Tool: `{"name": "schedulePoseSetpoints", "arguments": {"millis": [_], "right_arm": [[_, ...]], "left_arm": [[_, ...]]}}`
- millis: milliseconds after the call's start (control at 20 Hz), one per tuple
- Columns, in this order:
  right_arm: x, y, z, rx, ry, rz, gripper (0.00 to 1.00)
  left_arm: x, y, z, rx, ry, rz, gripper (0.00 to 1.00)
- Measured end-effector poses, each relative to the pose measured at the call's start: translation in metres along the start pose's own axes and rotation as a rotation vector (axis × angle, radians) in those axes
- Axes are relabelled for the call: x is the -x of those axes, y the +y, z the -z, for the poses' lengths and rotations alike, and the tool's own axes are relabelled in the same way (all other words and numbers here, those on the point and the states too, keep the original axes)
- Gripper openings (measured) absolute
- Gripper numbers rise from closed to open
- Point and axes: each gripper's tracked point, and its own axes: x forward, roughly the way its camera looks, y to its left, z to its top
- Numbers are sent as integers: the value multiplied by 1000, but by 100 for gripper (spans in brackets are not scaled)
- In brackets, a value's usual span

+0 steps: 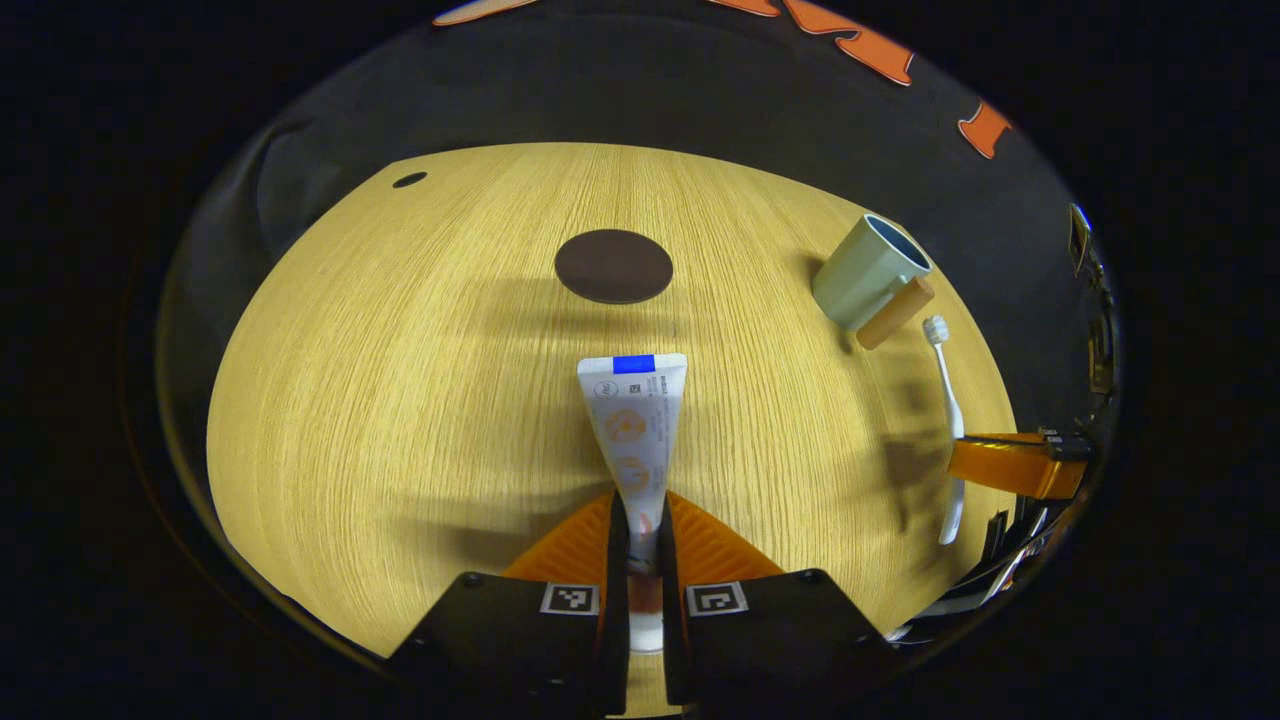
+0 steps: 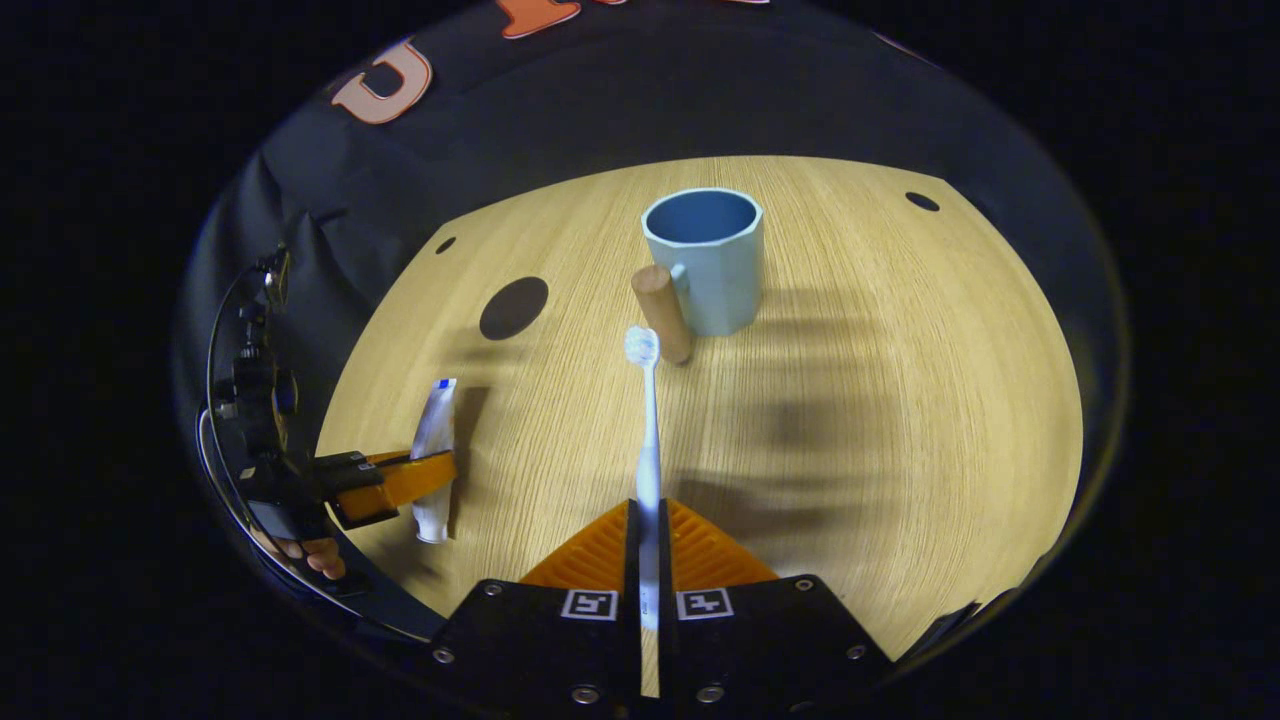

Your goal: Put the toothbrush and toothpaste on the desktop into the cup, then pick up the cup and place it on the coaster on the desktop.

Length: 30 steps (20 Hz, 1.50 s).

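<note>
A white toothpaste tube points away from me over the wooden desktop, with my left gripper shut on its cap end. The left gripper also shows at the far left of the right gripper view, clamped on the toothpaste tube. My right gripper is shut on the handle of a white toothbrush, whose bristles point toward the cup. The pale green cup with a wooden handle stands upright just beyond the brush head. The cup and toothbrush sit at the right in the left gripper view.
A dark round coaster lies on the desktop beyond the toothpaste, left of the cup; the coaster appears smaller in the right gripper view. Small dark holes mark the desktop's far corners. A hand holds the left gripper.
</note>
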Motion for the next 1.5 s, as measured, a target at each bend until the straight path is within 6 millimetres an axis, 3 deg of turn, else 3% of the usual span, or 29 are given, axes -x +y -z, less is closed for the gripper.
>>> {"name": "schedulePoseSetpoints", "arguments": {"millis": [250,300,350,400,450,500,600,800,1250,1500], "right_arm": [[19,6,-47,-1,-168,-38,7],[22,7,-58,3,-203,-47,7],[25,7,-67,6,-239,-51,7],[29,8,-78,16,-275,-58,7],[35,7,-91,31,-320,-62,7],[39,4,-104,50,-366,-56,7],[44,0,-131,79,-442,-47,7],[46,0,-162,110,-556,-66,7],[43,-6,-226,135,-796,-71,7],[35,-12,-250,182,-890,-23,7]], "left_arm": [[47,35,-104,-19,-47,4,18],[34,8,-57,-24,-61,2,16],[47,-3,-91,-29,-71,1,18],[24,-2,-74,-33,-83,0,17],[20,11,-90,-38,-93,-1,18],[37,13,-111,-41,-101,-1,18],[50,15,-116,-43,-118,0,18],[54,15,-127,-72,-172,-23,18],[119,14,-158,-135,-326,-58,19],[117,15,-160,-147,-370,-58,18]]}}
